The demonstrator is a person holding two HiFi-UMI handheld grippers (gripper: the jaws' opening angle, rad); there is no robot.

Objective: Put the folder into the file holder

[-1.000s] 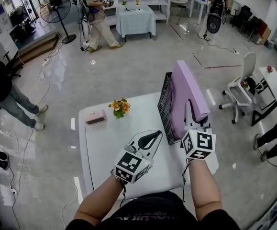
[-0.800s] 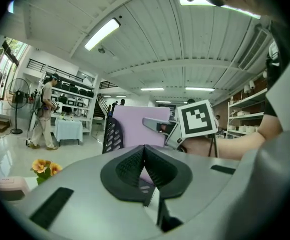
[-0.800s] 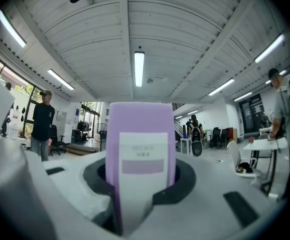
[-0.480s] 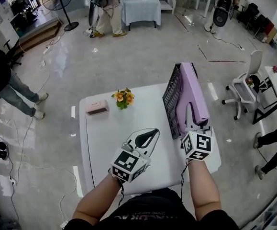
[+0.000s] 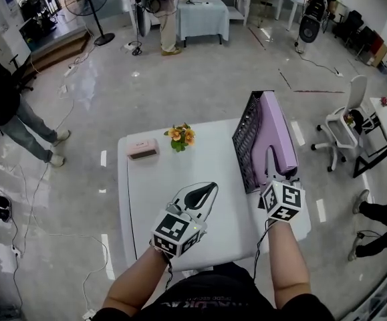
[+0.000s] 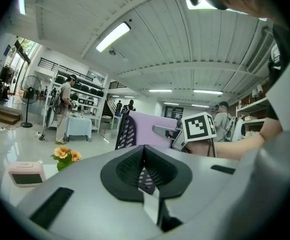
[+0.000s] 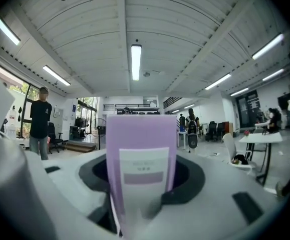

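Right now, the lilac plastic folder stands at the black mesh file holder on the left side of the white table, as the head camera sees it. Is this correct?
One detail is wrong. The lilac plastic folder stands at the black mesh file holder on the right side of the white table, not the left. The head view shows this.

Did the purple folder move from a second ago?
Yes. The purple folder has sunk lower into the black mesh file holder, with less of it sticking up above the holder.
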